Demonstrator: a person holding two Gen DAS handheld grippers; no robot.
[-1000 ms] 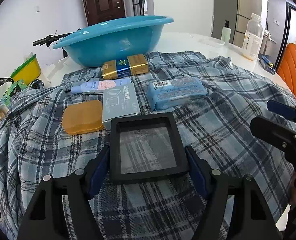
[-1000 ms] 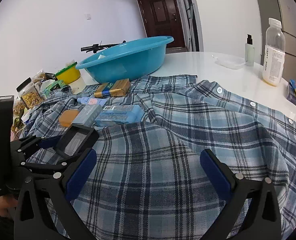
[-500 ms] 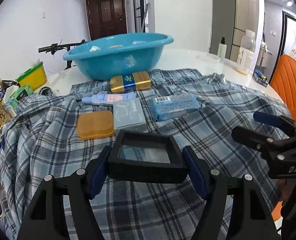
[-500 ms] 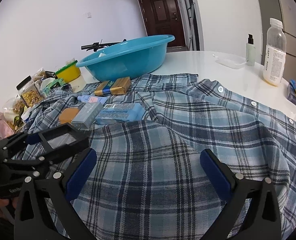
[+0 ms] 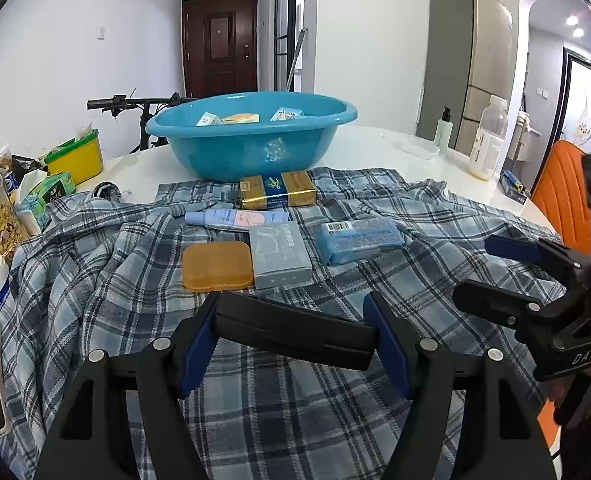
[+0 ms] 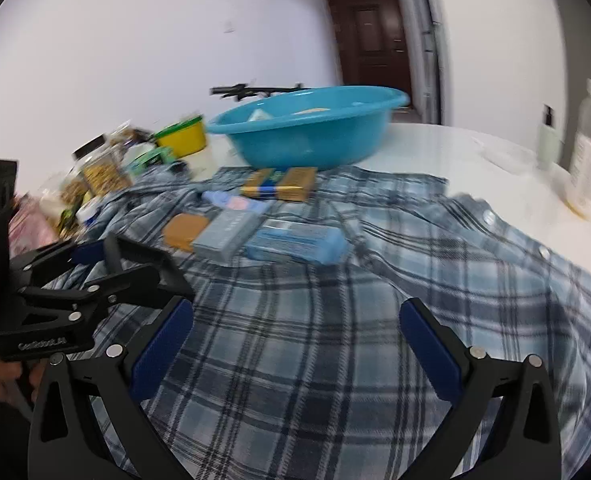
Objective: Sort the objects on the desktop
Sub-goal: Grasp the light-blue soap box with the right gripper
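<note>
1. The left gripper [image 5: 295,336] clamps a flat black square case [image 5: 295,334] by its side edges, lifted above the plaid shirt [image 5: 107,280].
2. The right gripper [image 6: 295,344] stands wide apart over the shirt, holding nothing.
3. An orange case [image 5: 216,266], grey box [image 5: 280,255] and blue pack [image 5: 359,240] lie on the shirt, in front of the blue basin [image 5: 251,148].
</note>
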